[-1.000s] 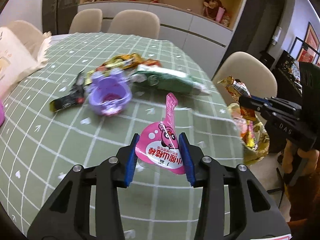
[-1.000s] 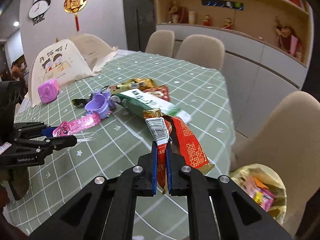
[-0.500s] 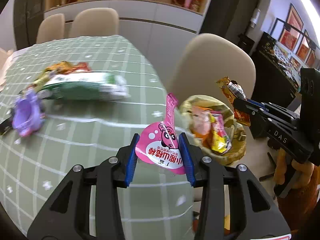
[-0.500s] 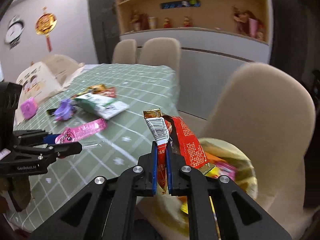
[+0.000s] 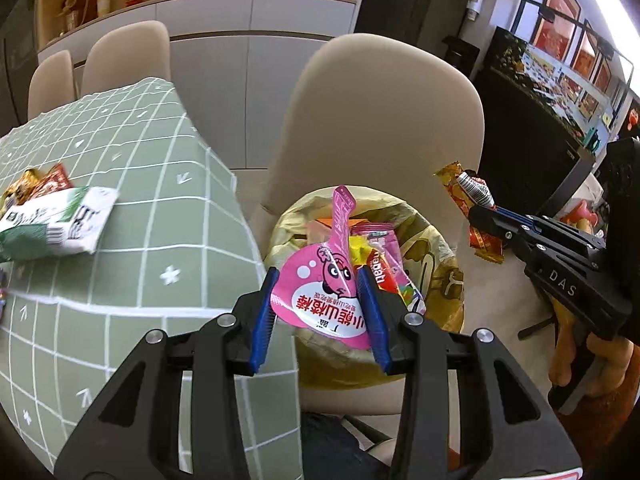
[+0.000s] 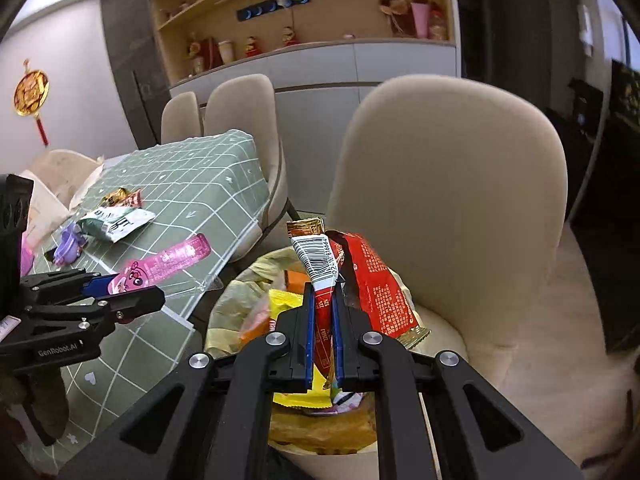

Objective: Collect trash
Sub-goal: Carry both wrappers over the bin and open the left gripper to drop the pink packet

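Table (image 5: 132, 216): round-edged, covered with a green cloth gridded in white lines and small white marks. Remaining on it: a green-and-white packet (image 5: 56, 220) near the edge, red and gold wrappers (image 6: 122, 199) just behind it, and a purple toy (image 6: 69, 245) farther in. A cream cloth bag lies at the far side in the right wrist view.

Bin (image 5: 436, 256): lined with a yellow bag, standing on the seat of a beige chair (image 5: 384, 120) drawn up beside the table edge. It already contains coloured wrappers in yellow, orange, pink and red.

Left gripper (image 5: 320, 312): jaws partly apart, blue pads pressing both sides of a pink pouch (image 5: 324, 300) with a cartoon face and a long tab pointing up. The pouch is held over the gap between table edge and bin.

Right gripper (image 6: 323, 332): jaws nearly together, clamped on a red wrapper (image 6: 368, 280) with a barcode strip and gold end, held directly above the bin's mouth.

Room: two more beige chairs beyond the table; a white sideboard beneath open wooden shelves with figurines and cups; a red-and-gold hanging ornament on the left wall; framed pictures and a dark cabinet to the right. Floor pale wood.
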A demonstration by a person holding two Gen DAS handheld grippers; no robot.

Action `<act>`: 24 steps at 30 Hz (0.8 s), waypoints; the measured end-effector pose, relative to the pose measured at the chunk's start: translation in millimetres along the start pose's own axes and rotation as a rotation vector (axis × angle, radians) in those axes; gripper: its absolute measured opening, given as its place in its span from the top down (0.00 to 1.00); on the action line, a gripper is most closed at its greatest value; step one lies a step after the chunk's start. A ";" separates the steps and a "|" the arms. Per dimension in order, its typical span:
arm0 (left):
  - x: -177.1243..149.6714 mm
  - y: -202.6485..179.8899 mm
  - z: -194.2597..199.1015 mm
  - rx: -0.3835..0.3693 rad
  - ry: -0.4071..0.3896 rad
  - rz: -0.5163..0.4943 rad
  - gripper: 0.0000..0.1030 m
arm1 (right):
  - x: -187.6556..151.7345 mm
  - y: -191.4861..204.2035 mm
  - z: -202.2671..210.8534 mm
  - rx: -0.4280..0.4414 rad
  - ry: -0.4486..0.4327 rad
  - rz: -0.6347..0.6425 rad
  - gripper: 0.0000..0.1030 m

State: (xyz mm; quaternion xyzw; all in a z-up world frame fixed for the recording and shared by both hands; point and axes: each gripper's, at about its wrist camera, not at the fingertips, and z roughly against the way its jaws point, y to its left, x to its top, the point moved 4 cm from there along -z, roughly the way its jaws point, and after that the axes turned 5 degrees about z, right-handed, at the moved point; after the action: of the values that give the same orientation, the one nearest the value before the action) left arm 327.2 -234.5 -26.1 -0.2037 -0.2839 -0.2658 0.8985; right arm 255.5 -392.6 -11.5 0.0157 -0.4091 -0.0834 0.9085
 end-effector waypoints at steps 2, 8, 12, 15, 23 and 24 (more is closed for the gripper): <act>0.8 -4.0 -6.5 0.000 0.011 -0.006 0.63 | -2.1 -3.3 -4.5 -0.005 0.010 0.002 0.91; -0.5 -6.3 -22.2 -0.003 0.043 -0.013 0.63 | -4.6 -6.8 -14.0 -0.004 0.026 -0.009 0.91; -2.3 -7.4 -32.7 -0.024 0.063 -0.012 0.63 | -8.5 -10.2 -18.8 0.002 0.038 -0.017 0.91; -2.6 -9.9 -44.0 -0.044 0.077 -0.011 0.63 | -10.6 -12.3 -22.5 0.008 0.046 -0.023 0.91; 1.1 -14.6 -55.7 -0.103 0.092 -0.005 0.50 | -13.9 -14.9 -28.4 0.017 0.057 -0.025 0.91; 1.4 -12.7 -54.4 -0.100 0.091 0.000 0.50 | -13.9 -15.0 -28.9 0.020 0.058 -0.023 0.91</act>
State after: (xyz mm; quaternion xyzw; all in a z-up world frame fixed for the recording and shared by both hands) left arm 342.5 -273.0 -63.6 -0.2362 -0.2292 -0.2886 0.8991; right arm 265.9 -406.3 -42.5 0.0320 -0.3834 -0.0895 0.9187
